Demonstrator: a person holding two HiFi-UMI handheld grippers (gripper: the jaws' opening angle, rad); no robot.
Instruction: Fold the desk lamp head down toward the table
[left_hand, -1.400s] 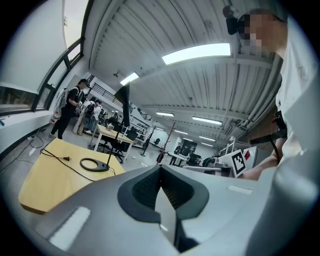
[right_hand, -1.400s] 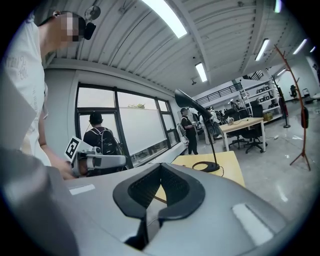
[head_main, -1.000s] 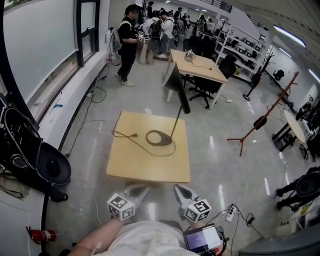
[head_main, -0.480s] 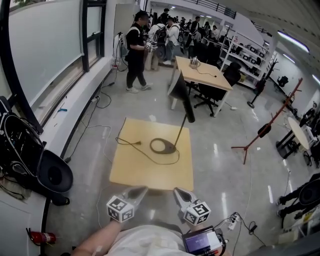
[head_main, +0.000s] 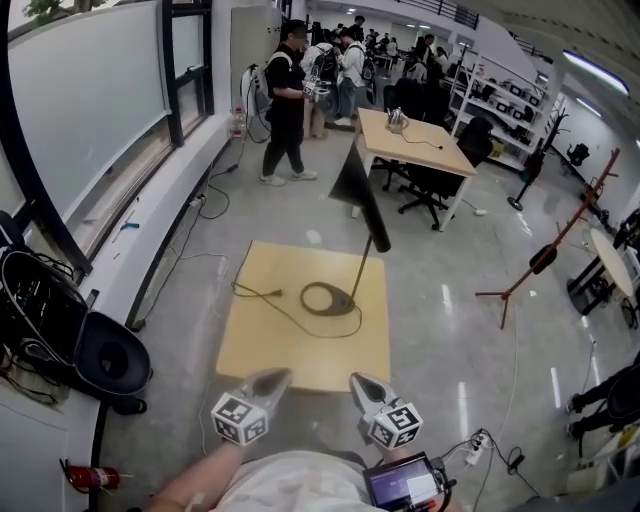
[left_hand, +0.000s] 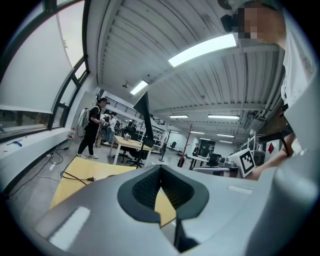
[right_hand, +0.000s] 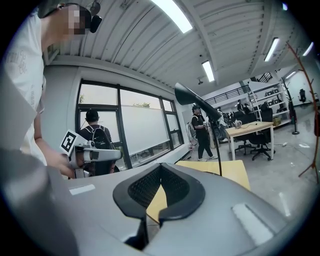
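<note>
A black desk lamp stands on a small wooden table (head_main: 270, 340). Its ring base (head_main: 328, 298) lies on the right half, a thin stem (head_main: 361, 266) leans up from it, and the long head (head_main: 360, 195) is raised high. The cord and plug (head_main: 245, 291) trail left across the top. My left gripper (head_main: 274, 378) and right gripper (head_main: 358, 381) are side by side just short of the near table edge, both shut and empty. In the left gripper view the lamp head (left_hand: 144, 112) rises beyond the shut left gripper (left_hand: 161, 187). Past the shut right gripper (right_hand: 161, 192) in its own view, the head (right_hand: 192, 97) and stem (right_hand: 218, 150) stand.
Several people (head_main: 290, 100) stand at the back beside a second desk (head_main: 410, 140) with chairs. A window wall runs along the left, with black gear (head_main: 100, 350) and a fire extinguisher (head_main: 95, 475) below it. A reddish stand (head_main: 545, 255) is on the right.
The table and lamp have drawn nearer in the head view, and its near edge now lies close in front of both grippers. Both grippers stayed shut.
</note>
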